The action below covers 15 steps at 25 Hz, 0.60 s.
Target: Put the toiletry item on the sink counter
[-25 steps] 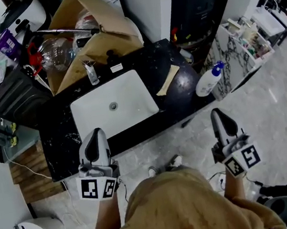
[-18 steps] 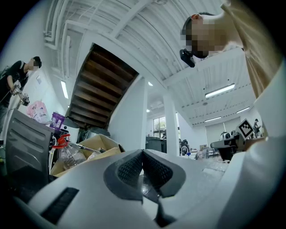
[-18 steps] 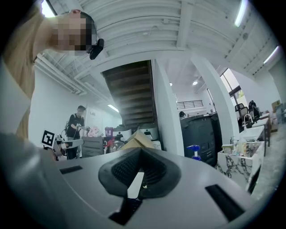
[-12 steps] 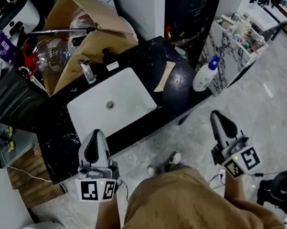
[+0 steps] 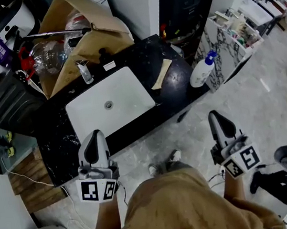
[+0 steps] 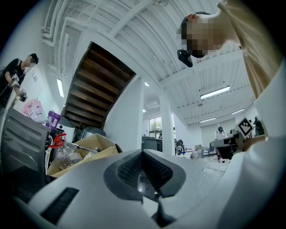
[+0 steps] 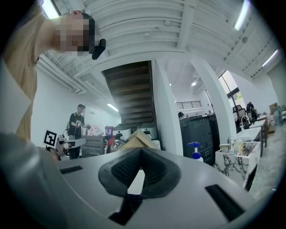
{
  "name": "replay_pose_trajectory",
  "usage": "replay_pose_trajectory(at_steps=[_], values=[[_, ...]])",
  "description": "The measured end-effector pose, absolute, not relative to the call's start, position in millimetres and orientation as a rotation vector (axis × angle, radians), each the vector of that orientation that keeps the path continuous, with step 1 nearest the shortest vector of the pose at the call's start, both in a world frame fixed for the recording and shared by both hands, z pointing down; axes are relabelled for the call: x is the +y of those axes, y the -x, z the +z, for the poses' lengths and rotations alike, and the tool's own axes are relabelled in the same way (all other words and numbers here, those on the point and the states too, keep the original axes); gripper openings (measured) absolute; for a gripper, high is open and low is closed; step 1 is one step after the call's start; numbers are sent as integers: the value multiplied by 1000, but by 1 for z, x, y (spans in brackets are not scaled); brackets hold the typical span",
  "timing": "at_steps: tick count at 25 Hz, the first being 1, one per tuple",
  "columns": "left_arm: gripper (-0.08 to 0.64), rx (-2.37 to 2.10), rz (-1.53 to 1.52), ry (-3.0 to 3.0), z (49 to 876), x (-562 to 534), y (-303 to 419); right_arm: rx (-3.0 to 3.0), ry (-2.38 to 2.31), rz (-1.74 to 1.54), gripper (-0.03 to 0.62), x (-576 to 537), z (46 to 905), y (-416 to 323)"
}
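Jaws clenched on nothing in both gripper views, left gripper (image 6: 143,154) and right gripper (image 7: 140,152) alike, while only the head view shows the sink (image 5: 124,90) in the counter (image 5: 57,144).

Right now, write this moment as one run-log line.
left gripper: shut, empty | right gripper: shut, empty | bottle: by counter right end, unheld

black counter (image 5: 56,144), white basin (image 5: 111,106), pump bottle (image 5: 200,72), tan strip (image 5: 160,75)
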<state>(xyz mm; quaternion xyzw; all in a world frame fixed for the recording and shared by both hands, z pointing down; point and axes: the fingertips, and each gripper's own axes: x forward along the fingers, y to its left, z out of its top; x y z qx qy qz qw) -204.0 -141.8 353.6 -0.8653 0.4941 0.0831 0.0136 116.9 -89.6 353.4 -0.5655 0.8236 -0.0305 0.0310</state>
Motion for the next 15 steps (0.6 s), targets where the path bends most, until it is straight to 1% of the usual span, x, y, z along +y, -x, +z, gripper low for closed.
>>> replay_pose_trajectory(at_steps=[15], values=[[3, 1484, 259, 2724, 355, -147, 200, 2536, 1742, -74, 3, -85, 356, -107]])
